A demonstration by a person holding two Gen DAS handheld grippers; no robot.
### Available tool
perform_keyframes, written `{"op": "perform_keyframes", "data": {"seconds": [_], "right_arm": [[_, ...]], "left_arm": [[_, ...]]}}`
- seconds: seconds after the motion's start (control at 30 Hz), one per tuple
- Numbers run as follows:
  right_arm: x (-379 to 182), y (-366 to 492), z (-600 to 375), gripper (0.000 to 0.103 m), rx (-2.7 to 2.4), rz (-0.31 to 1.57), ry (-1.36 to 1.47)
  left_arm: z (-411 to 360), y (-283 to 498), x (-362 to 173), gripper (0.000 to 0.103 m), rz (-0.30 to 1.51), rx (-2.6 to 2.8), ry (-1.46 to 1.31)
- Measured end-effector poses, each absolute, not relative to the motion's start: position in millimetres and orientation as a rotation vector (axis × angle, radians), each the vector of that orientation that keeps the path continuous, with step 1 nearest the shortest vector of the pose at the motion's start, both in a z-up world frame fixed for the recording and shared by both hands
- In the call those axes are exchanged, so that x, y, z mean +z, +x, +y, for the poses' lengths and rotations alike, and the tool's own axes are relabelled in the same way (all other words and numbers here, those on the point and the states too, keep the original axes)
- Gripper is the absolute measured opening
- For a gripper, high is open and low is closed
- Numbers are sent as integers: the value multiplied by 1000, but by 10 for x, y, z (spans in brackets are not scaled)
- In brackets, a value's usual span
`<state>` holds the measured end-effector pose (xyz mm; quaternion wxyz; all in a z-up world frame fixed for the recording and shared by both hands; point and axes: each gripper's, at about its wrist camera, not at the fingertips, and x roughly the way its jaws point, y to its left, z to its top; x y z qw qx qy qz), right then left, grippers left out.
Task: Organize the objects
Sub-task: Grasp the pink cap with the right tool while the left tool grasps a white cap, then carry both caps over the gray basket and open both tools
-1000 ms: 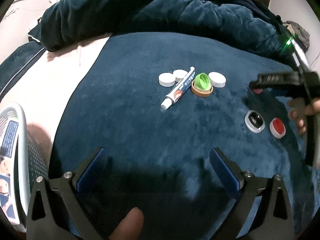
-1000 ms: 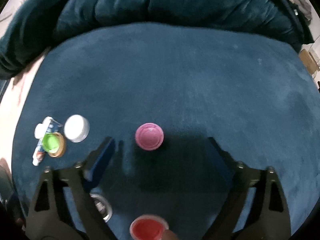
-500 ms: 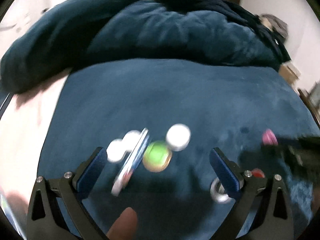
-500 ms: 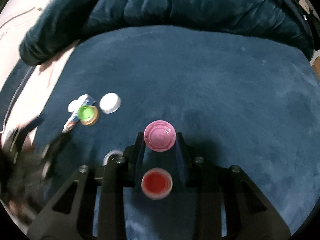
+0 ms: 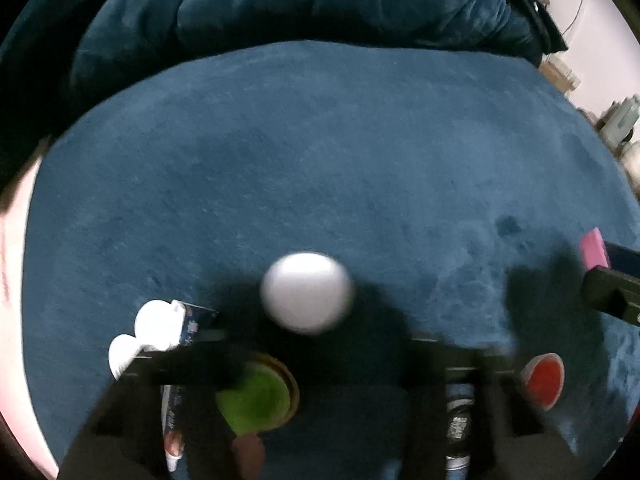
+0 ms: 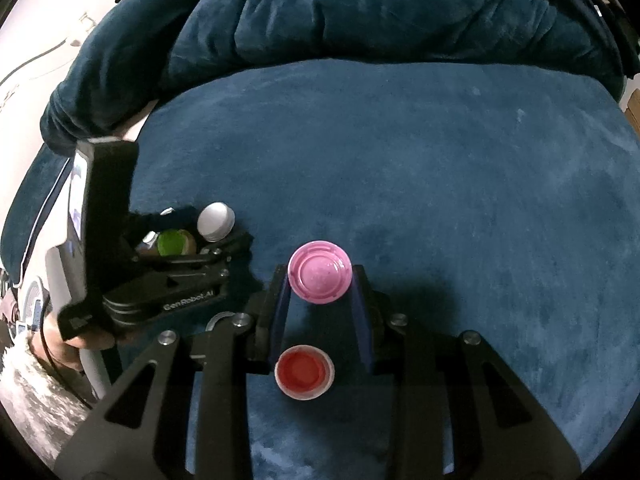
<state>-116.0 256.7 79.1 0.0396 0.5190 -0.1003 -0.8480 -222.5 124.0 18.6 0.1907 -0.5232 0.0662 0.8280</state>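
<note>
My right gripper (image 6: 320,280) is clamped on the pink cap (image 6: 320,271), my left gripper's (image 6: 192,248) jaws have just been closing around the green cap (image 6: 173,241); next, carry both to a group.

A bedroom at home: a plush blue blanket (image 6: 400,168) spread flat; a rumpled duvet (image 6: 360,12) heaped behind.

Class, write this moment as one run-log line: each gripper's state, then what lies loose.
right gripper: shut on pink cap | left gripper: closing, around green cap | loose: red cap, white cap
</note>
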Motion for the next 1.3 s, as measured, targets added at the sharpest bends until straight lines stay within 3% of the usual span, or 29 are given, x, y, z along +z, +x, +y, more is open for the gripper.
{"op": "perform_keyframes", "data": {"seconds": [0.4,0.8,1.1,1.23,1.3], "right_arm": [[1143,-1108,2422,31,-2603,-407,1498],[1984,-537,956,31,-2451,-282,1282],[2000,-26,-390,31,-2226,-99,1234],[1834,8,-748,31,-2127,-58,1274],[1766,-64,-875,31,-2097,-63,1292]], "left_arm": [[962,-1682,957,41,76,2464,-1394],[-687,-307,2286,41,-33,2866,-1382],[-2213,655,2068,41,-524,3041,-1467],[-2552,733,1953,41,-594,3108,-1530],[-2749,749,1880,41,-716,3095,-1541]]}}
